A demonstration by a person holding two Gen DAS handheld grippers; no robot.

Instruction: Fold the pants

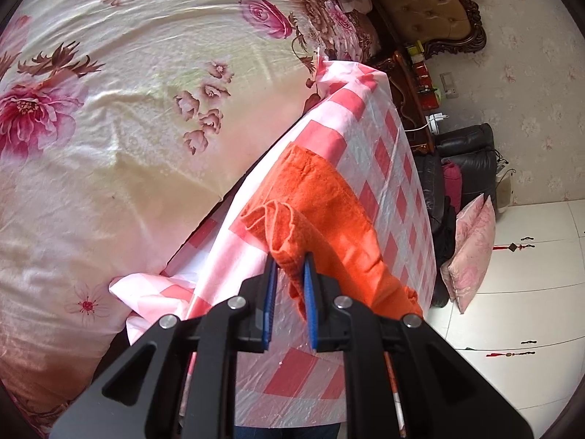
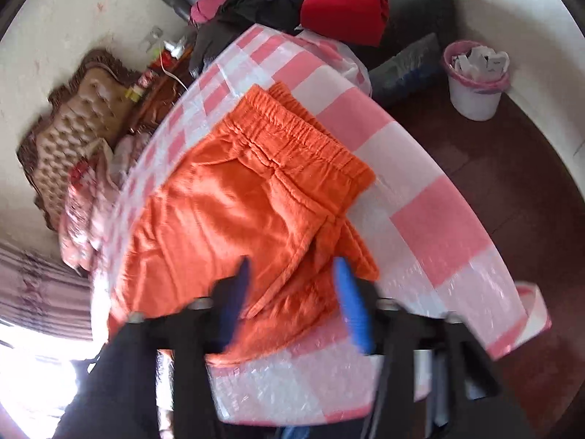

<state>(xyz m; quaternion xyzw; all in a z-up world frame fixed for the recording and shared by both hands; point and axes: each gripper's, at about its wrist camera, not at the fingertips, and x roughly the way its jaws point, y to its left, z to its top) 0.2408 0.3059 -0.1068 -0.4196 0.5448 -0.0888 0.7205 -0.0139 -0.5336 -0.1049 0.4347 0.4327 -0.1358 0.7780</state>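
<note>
Left gripper: blue pads drawn close together, pinching a bunched fold of the orange pants. The fabric rises out of the jaws in a rumpled loop; how much cloth sits between the pads is hidden by the fingers themselves.

Right gripper: jaws spread wide, nothing between them, hovering over the near hem of the pants. This view is motion-blurred; the fingers smear, and whether their tips touch the cloth cannot be told.

Pants lie on the tabletop, covered by a pink-and-white checked cloth under clear plastic. In the right wrist view the elastic waistband points toward the far edge, with a second layer of orange showing beside it toward the right edge. The near hem is partly covered by the gripper body.

Near edge of the tabletop is cut off by the black gripper frames in both views.

Beyond: a floral bedspread along the left edge of the tabletop, a tufted headboard, a dark leather chair piled with clothes, a white wastebasket with a pink liner on the dark floor; its contents blurred.
</note>
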